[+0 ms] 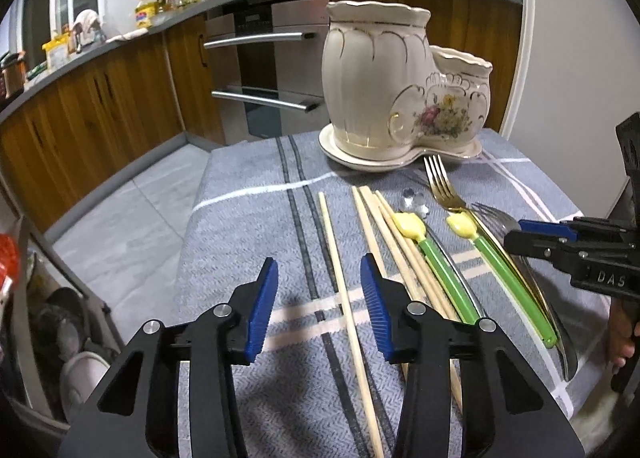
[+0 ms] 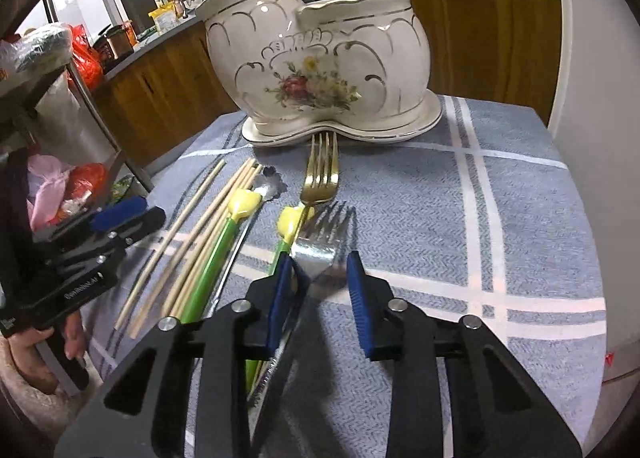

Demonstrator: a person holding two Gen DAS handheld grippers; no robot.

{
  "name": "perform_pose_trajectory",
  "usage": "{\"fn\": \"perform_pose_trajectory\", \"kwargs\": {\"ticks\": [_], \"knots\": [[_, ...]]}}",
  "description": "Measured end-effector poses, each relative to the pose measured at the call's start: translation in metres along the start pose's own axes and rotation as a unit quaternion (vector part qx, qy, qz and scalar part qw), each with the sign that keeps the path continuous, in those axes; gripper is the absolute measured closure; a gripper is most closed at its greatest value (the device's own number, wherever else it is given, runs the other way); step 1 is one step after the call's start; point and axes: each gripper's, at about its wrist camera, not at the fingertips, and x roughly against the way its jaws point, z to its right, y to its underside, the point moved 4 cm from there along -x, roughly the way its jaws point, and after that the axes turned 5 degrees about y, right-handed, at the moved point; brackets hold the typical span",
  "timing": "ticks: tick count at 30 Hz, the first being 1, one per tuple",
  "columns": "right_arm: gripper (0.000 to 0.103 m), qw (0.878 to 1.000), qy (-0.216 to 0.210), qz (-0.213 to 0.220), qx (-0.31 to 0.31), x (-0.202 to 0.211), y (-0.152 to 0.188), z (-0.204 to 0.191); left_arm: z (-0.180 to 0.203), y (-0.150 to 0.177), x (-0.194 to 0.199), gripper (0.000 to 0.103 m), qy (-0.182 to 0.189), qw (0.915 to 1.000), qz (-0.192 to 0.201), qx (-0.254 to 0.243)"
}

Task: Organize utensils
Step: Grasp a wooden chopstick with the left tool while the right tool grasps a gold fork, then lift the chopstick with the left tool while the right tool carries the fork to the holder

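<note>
A: Why are all the utensils lying in a row on the grey checked cloth (image 1: 248, 242)?

B: I think they wait to be sorted into the ceramic holder (image 1: 400, 89), which stands on its saucer at the far end of the cloth, just behind the gold fork (image 2: 322, 173). Nothing is in it yet, as far as I can see.

A: And the left gripper (image 1: 320, 306)?

B: Its jaws stand apart, one on each side of a single chopstick (image 1: 340, 278) that lies alone, a little apart from the other chopsticks (image 1: 384, 225). The pads do not touch it, so it is not grasped.

A: The right gripper (image 2: 320, 290)?

B: It straddles the silver fork (image 2: 324, 242) near the neck. The left pad seems very near or touching; the right pad shows a gap. I judge it not yet clamped.

A: And the green-handled pieces (image 1: 444, 270)?

B: Untouched, between chopsticks and forks.
</note>
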Motion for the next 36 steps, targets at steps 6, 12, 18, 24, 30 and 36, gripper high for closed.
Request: {"fn": "perform_pose_trajectory", "kwargs": {"ticks": [6, 12, 18, 24, 30, 36], "knots": [[0.080, 1.000, -0.023, -0.005, -0.013, -0.002, -0.001, 0.003, -0.001, 0.003, -0.009, 0.059, 0.004, 0.9999, -0.015, 0.003], [0.081, 1.000, -0.016, 0.025, -0.011, 0.012, -0.006, 0.007, -0.004, 0.003, -0.010, 0.059, 0.010, 0.9997, -0.021, 0.010], [0.081, 0.999, 0.013, 0.044, 0.000, 0.022, -0.010, 0.014, -0.003, 0.004, -0.013, 0.070, 0.006, 0.9995, -0.029, 0.006], [0.081, 0.998, 0.026, 0.053, 0.009, 0.024, -0.011, 0.019, 0.006, 0.005, -0.015, 0.081, 0.000, 0.9992, -0.039, -0.010], [0.081, 0.997, 0.014, 0.072, 0.010, 0.033, -0.012, 0.019, 0.017, 0.003, -0.019, 0.081, -0.014, 0.9979, -0.057, -0.027], [0.081, 0.994, 0.013, 0.110, 0.021, 0.053, -0.014, 0.016, 0.017, 0.000, -0.025, 0.098, -0.021, 0.9980, -0.050, -0.031]]}}
